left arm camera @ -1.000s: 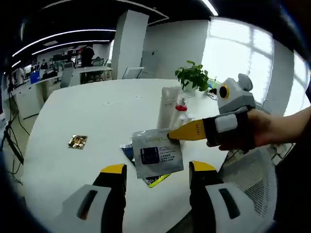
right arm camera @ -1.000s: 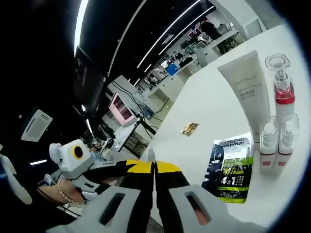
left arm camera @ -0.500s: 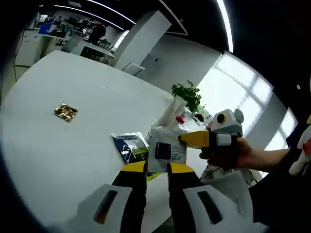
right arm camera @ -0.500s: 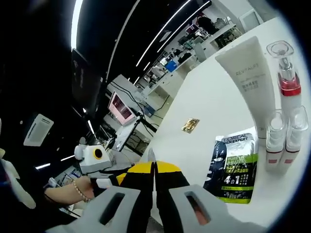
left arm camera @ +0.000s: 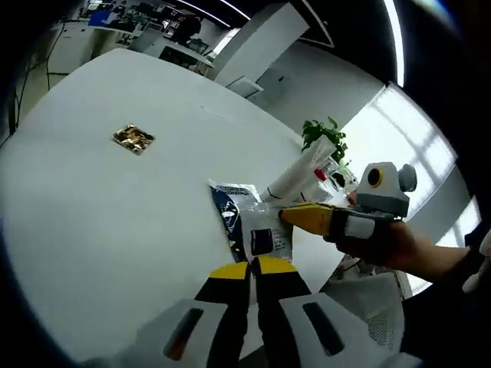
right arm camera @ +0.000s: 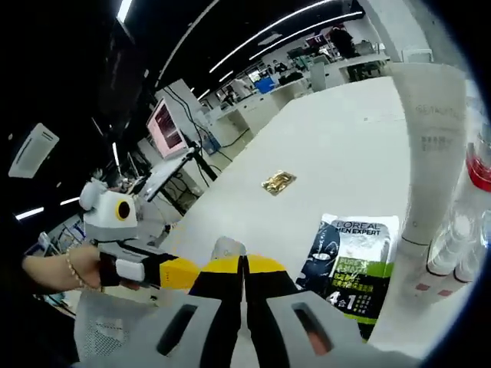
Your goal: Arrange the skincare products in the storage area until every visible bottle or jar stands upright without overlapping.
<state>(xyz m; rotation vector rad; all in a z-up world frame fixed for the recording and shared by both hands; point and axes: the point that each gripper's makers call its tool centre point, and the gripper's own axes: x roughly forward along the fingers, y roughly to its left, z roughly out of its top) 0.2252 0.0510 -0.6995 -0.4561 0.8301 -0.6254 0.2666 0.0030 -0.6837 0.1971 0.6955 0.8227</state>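
Note:
A silver sachet (left arm camera: 265,234) hangs above the table's near edge. My right gripper (left arm camera: 285,215) comes in from the right, shut on its upper right edge. My left gripper (left arm camera: 252,268) has its jaws pressed together at the sachet's lower edge. In the right gripper view my right gripper (right arm camera: 244,264) is shut, with the sachet (right arm camera: 228,247) showing edge-on above the tips, and my left gripper (right arm camera: 188,270) is beside it on the left. A white tube (right arm camera: 430,153) stands next to clear pump bottles with red bands (right arm camera: 468,222). A black-and-green mask sachet (right arm camera: 349,261) lies flat.
The round white table (left arm camera: 115,207) carries a gold foil packet (left arm camera: 133,139) well to the left. A potted plant (left arm camera: 322,132) stands behind the white tube (left arm camera: 295,172). A mesh chair (left arm camera: 383,307) is by the table's near edge. Desks and monitors fill the room behind.
My left jaws have gone from wide open to pressed together at the silver sachet's lower edge. The right gripper has kept hold of the sachet. Both views have shifted with the hands.

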